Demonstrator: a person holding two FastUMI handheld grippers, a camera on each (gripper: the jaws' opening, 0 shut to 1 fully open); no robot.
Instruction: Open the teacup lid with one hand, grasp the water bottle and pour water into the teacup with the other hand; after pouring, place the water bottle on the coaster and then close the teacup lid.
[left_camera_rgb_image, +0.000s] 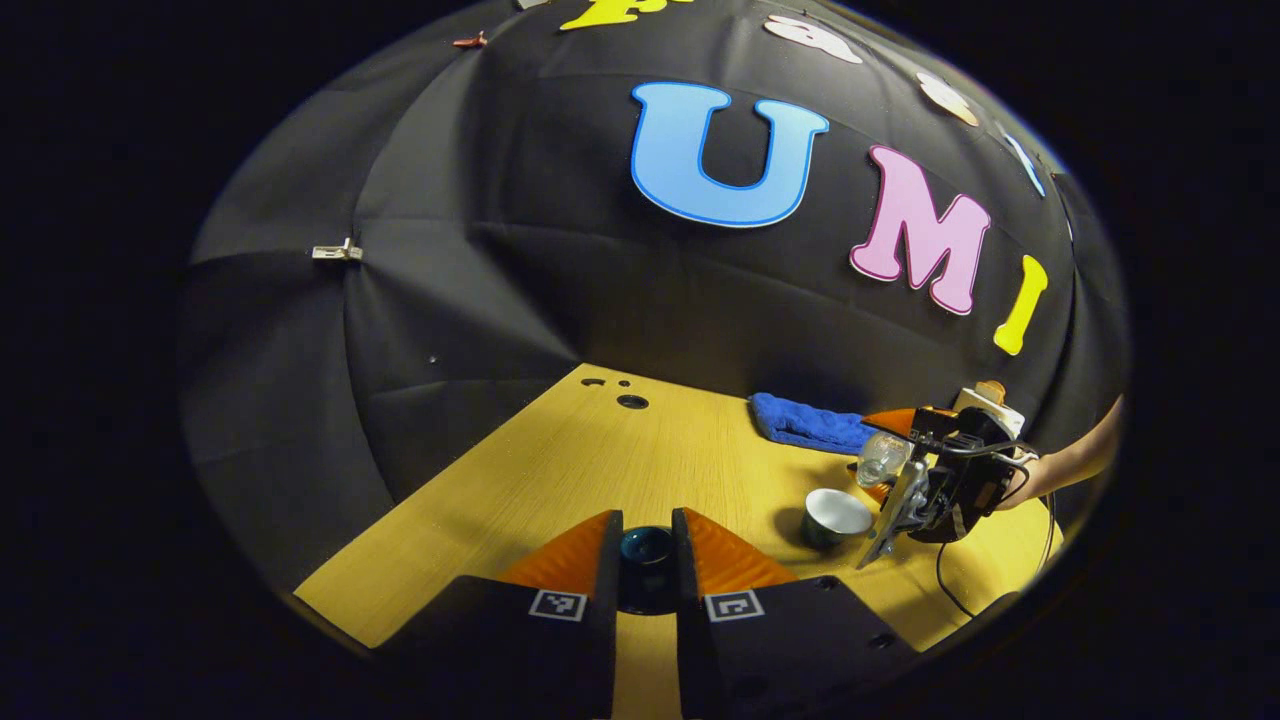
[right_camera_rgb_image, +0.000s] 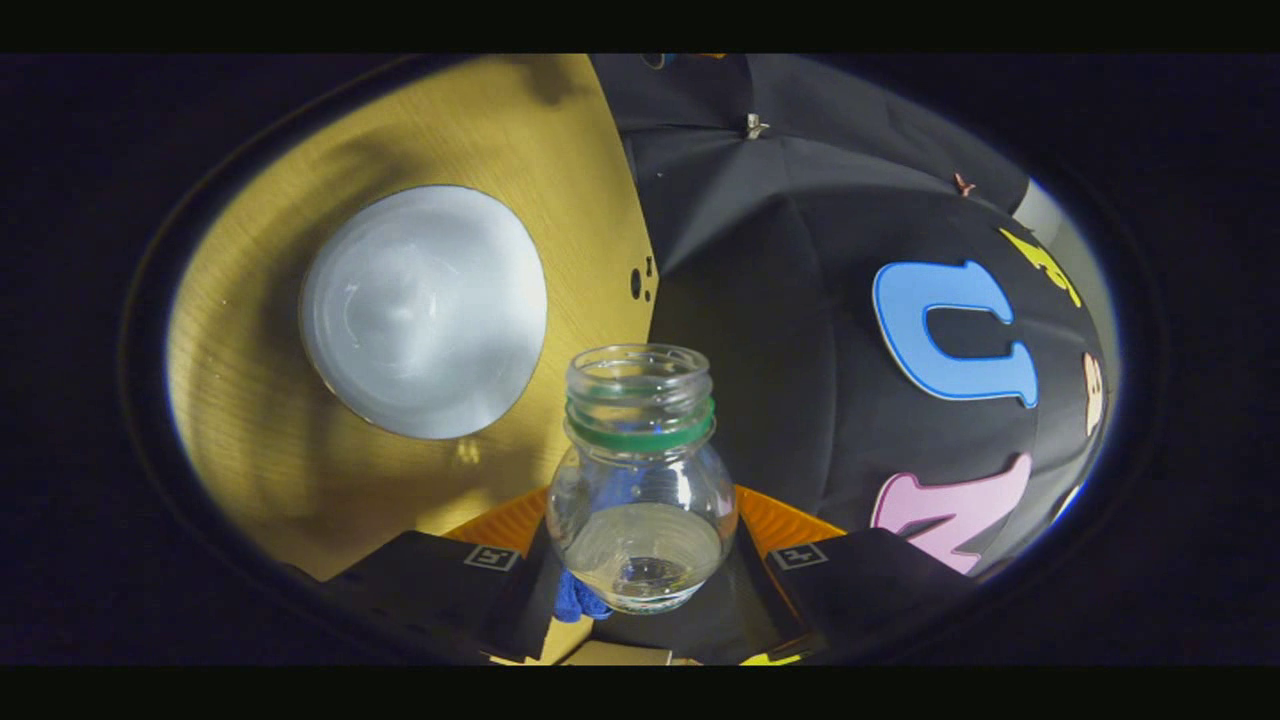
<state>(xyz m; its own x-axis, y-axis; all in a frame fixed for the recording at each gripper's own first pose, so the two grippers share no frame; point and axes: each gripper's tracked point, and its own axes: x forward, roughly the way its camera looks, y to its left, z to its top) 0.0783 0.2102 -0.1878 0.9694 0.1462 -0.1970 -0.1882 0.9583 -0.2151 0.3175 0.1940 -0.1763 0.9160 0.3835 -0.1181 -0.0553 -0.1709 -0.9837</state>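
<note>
My left gripper (left_camera_rgb_image: 647, 522) is shut on the dark round teacup lid (left_camera_rgb_image: 646, 550), holding it above the wooden table (left_camera_rgb_image: 560, 470). The open teacup (left_camera_rgb_image: 835, 515) stands to its right, dark outside and white inside. In the left gripper view my right gripper (left_camera_rgb_image: 905, 480) holds the clear water bottle (left_camera_rgb_image: 882, 458) tipped over, mouth down towards the cup. In the right gripper view the right gripper (right_camera_rgb_image: 645, 515) is shut on the bottle (right_camera_rgb_image: 640, 500), whose open mouth carries a green ring. A little water lies in the bottle's body. The teacup (right_camera_rgb_image: 425, 310) sits just beyond the mouth, seen from above.
A blue cloth (left_camera_rgb_image: 805, 422) lies at the back of the table by the booth wall, behind the cup. Small round holes (left_camera_rgb_image: 632, 401) mark the table's far corner. A person's forearm (left_camera_rgb_image: 1075, 462) reaches in from the right behind the right gripper.
</note>
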